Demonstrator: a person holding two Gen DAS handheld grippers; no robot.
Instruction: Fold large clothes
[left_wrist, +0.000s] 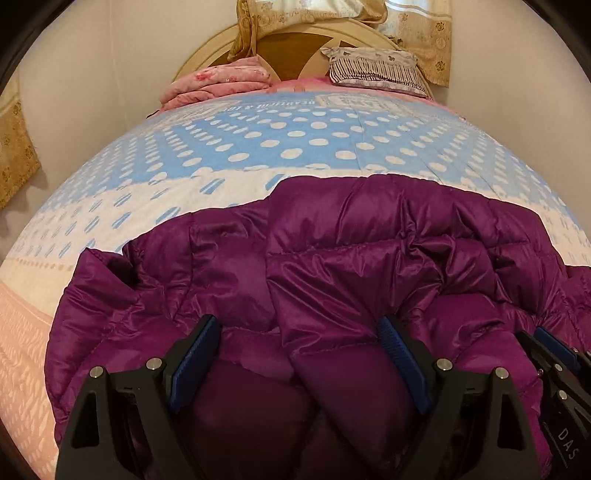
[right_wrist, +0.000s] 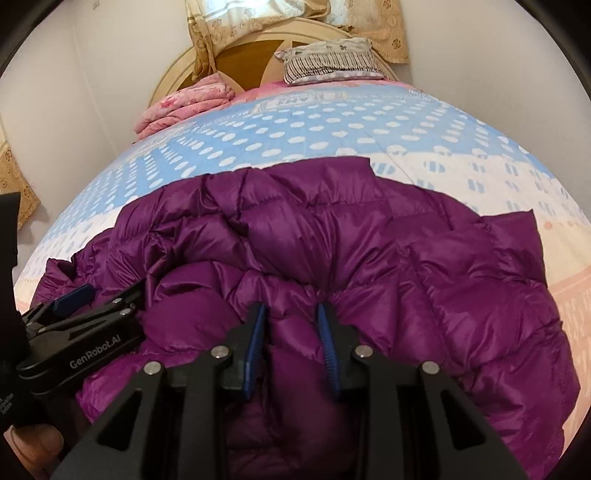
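A purple quilted down jacket (left_wrist: 332, 266) lies spread and bunched on the bed; it also fills the lower half of the right wrist view (right_wrist: 369, 258). My left gripper (left_wrist: 297, 328) is wide open, its blue pads (left_wrist: 195, 362) on either side of a puffed section of jacket at the near edge. My right gripper (right_wrist: 291, 314) is partly closed, its pads (right_wrist: 255, 350) pinching a fold of the jacket. The left gripper shows at the left of the right wrist view (right_wrist: 81, 299). The right gripper shows at the right edge of the left wrist view (left_wrist: 554, 343).
The bed has a blue and white polka-dot cover (left_wrist: 295, 140) with pink borders. Folded pink bedding (left_wrist: 218, 83) and a patterned pillow (left_wrist: 373, 66) lie by the round headboard (left_wrist: 291, 48). Walls stand on both sides, curtains behind.
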